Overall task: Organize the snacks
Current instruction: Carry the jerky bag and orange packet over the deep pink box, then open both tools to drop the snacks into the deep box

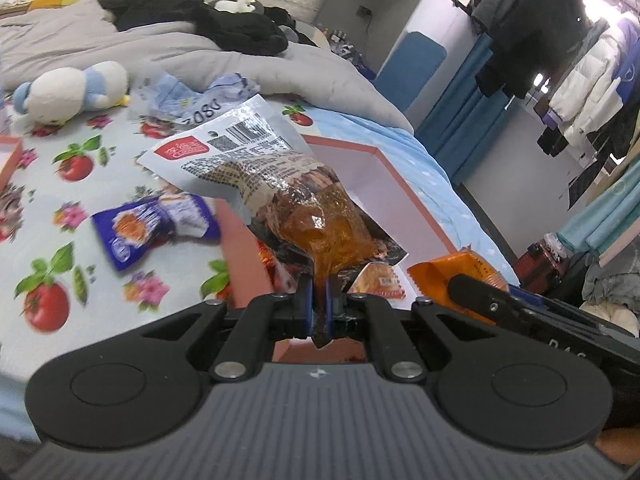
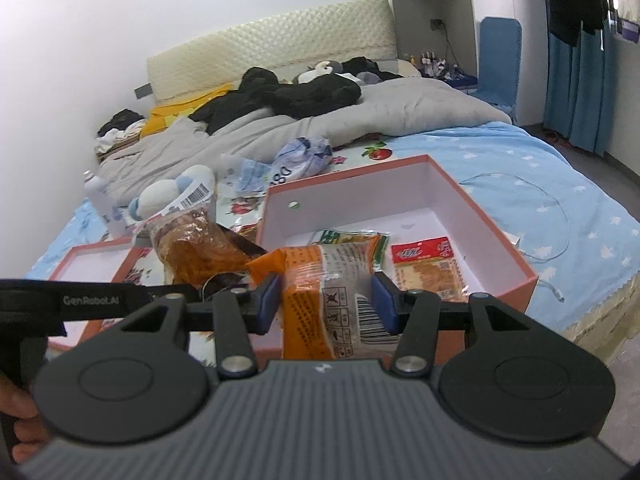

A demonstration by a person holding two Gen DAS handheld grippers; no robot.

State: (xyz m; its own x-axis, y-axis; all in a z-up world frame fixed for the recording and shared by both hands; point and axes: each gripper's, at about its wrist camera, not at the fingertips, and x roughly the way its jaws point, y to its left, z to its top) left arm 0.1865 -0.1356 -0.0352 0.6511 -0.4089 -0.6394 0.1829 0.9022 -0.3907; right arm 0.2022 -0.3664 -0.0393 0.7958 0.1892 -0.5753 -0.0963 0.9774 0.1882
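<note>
Clear pack of saucy brown snack [image 1: 316, 216] pinched by its end in left gripper [image 1: 319, 300], fingers clamped, raised over pink box [image 2: 516, 258]; orange packet [image 2: 324, 300] gripped by right gripper [image 2: 326, 304], fingers clamped, at box's near edge; purple packet [image 1: 156, 228] on bed [image 1: 48, 216].

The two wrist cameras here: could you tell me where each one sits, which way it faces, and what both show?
Left wrist: on the left gripper, facing along its fingers across the bed to the clothes rack; shut on a clear chili snack pouch.
Right wrist: on the right gripper, facing the headboard; shut on an orange snack packet; a hand shows.
Shared: the pink box, both held snacks, the penguin plush.
</note>
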